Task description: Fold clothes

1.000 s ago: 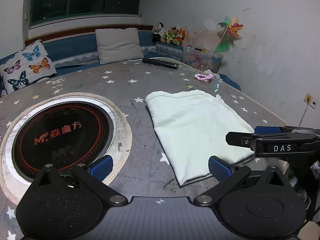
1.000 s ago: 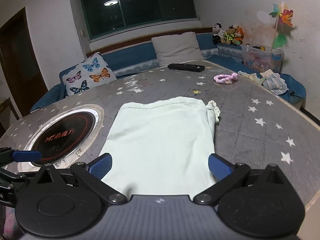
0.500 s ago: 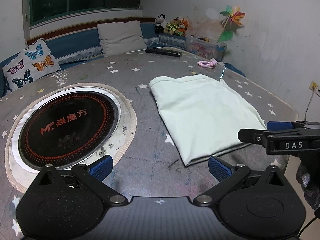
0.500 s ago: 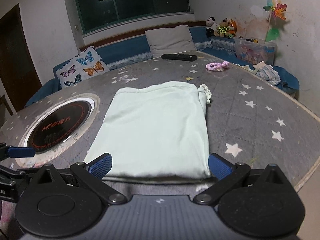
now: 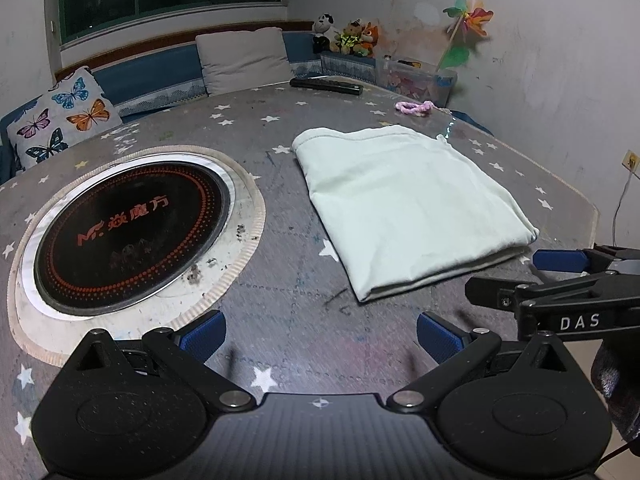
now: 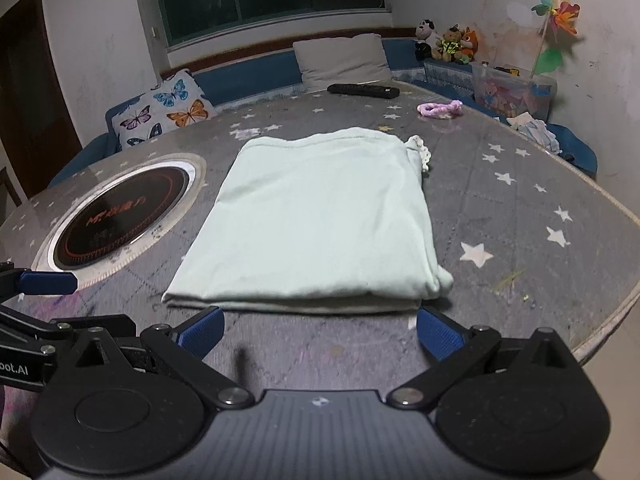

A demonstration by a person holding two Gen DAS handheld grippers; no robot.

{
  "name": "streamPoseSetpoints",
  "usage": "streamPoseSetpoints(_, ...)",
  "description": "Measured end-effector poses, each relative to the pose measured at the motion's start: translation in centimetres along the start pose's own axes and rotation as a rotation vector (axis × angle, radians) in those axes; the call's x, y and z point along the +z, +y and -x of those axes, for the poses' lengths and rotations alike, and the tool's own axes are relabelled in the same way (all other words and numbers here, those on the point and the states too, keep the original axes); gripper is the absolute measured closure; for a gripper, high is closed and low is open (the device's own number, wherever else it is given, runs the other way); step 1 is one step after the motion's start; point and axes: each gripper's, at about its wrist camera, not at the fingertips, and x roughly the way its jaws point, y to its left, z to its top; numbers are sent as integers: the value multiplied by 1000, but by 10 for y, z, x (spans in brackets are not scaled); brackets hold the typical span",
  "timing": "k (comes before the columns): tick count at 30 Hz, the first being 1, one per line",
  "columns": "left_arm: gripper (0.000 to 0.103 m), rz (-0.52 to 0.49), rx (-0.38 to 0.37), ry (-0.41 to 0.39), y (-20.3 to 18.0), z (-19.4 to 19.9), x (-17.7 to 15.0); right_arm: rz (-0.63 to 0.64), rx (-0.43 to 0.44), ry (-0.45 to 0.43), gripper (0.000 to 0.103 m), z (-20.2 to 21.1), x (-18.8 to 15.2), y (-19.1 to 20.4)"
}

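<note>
A pale mint garment (image 5: 404, 200) (image 6: 316, 224) lies folded into a flat rectangle on the grey star-patterned table (image 5: 288, 320), with a bit of lace trim at its far right corner. My left gripper (image 5: 320, 334) hovers open over bare table, short of the garment's near left corner. My right gripper (image 6: 319, 330) is open too, just in front of the garment's near edge, nothing between its fingers. In the left wrist view the right gripper (image 5: 560, 280) shows at the right edge; in the right wrist view the left gripper's blue fingertip (image 6: 48, 282) shows at the left.
A round black induction cooktop (image 5: 128, 228) is set into the table left of the garment. A black remote (image 5: 326, 86) and a pink hair tie (image 5: 414, 107) lie at the far side. The table edge (image 6: 616, 312) runs close on the right. Cushions and toys line the bench behind.
Both grippers have drawn back toward the near table edge, away from the garment. The folded garment now lies fully beyond their fingers and has not moved.
</note>
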Motion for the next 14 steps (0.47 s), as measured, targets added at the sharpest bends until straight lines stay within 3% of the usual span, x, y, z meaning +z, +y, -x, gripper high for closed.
streamPoseSetpoints(14, 0, 7, 7, 22, -2, -6, -2, 21, -12, 22, 0, -4, -2, 2)
